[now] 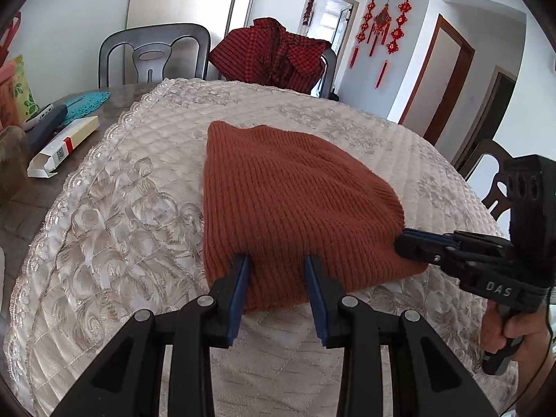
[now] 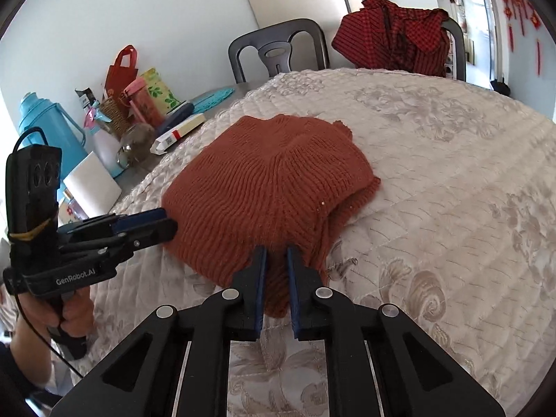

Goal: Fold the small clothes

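A rust-orange knitted garment (image 1: 288,201) lies folded into a rounded pile on the cream quilted cloth (image 1: 114,229); it also shows in the right wrist view (image 2: 264,187). My left gripper (image 1: 278,260) is open, its blue-padded jaws straddling the garment's near edge. It also shows in the right wrist view (image 2: 163,222), at the garment's left side. My right gripper (image 2: 277,252) has its jaws narrowly apart with knit fabric bunched between them, gripping the near edge. In the left wrist view the right gripper (image 1: 406,239) touches the garment's right edge.
A white carton (image 1: 62,146), a turquoise mat (image 1: 87,102) and a dark case sit on the bare table at left. A blue thermos (image 2: 45,121), bottles and bags (image 2: 121,66) crowd that side. Chairs (image 1: 153,55) stand behind; one holds a red checked garment (image 1: 271,55).
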`<act>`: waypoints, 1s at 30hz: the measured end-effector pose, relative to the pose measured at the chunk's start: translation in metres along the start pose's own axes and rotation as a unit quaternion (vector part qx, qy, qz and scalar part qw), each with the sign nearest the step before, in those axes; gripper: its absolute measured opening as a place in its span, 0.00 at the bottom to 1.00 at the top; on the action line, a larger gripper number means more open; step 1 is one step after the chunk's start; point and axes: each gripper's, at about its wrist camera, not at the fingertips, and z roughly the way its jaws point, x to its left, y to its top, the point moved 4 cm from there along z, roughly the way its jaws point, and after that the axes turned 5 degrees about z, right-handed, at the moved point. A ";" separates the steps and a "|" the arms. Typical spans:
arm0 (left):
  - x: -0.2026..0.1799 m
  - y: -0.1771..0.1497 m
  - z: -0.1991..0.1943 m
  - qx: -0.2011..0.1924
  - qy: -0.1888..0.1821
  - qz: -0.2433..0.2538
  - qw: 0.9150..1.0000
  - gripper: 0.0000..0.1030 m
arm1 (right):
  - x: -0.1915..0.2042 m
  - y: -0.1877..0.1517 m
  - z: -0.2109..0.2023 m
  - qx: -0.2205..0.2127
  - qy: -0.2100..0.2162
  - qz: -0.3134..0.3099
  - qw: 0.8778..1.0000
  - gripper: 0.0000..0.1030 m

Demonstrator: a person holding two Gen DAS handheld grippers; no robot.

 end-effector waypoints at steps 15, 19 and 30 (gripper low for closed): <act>-0.007 -0.029 -0.042 0.003 0.067 0.009 0.998 0.59 | 0.010 -0.042 -0.057 -0.010 -0.065 -0.018 0.998 0.46; -0.003 -0.037 -0.036 0.017 0.083 0.015 0.996 0.61 | 0.010 -0.050 -0.053 -0.004 -0.086 -0.022 0.996 0.46; -0.003 -0.047 -0.017 0.062 0.102 0.032 0.992 0.67 | 0.008 -0.056 -0.030 0.029 -0.114 -0.023 0.993 0.46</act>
